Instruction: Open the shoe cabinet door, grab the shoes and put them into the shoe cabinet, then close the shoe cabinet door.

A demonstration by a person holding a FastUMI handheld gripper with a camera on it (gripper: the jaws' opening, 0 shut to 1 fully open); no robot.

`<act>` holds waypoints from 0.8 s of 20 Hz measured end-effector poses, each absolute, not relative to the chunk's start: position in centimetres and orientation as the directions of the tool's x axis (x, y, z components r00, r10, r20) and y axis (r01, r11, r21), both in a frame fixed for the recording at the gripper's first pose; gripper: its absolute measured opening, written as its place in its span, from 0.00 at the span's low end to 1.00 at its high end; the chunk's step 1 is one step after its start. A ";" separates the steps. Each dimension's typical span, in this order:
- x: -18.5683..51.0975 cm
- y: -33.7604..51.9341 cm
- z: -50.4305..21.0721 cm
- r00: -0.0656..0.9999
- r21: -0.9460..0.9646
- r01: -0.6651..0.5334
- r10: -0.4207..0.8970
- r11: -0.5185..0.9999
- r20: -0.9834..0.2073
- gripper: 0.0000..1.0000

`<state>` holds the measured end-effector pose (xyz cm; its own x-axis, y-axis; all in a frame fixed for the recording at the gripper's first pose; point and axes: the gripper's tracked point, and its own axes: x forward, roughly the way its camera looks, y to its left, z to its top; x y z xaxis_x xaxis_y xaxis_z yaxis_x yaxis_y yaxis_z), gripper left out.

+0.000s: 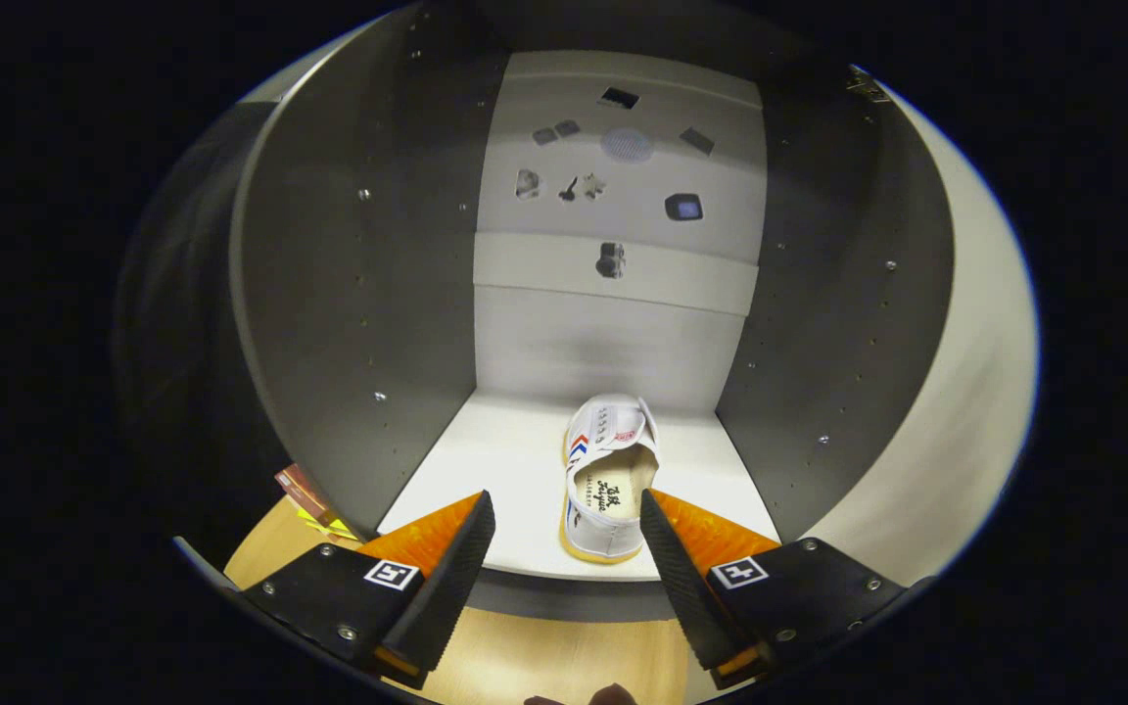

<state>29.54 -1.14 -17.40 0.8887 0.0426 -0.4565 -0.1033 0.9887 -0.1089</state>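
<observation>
A white canvas shoe (609, 480) rests on the cabinet (525, 460) floor just ahead of the gripper (567, 511), toe pointing away, long axis in line with the fingers; the fingers stand apart, gripping nothing, heel nearer the right one; smooth matte panels, pale rubber sole, ribbed pads; door already open.

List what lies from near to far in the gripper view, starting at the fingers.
Hand-held gripper, fingers apart → white shoe on the cabinet shelf → back wall of the cabinet.
</observation>
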 end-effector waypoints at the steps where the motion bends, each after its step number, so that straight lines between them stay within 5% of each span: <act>1: 28.3 -1.2 -16.5 0.895 -0.108 -0.098 0.040 0.989 -0.443 0.93; 16: 11.0 -3.8 -7.3 0.959 -0.058 -0.054 0.036 0.997 -0.280 0.96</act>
<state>11.01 -3.79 -7.31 0.9593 0.0358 -0.2800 -0.0542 0.9968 -0.0584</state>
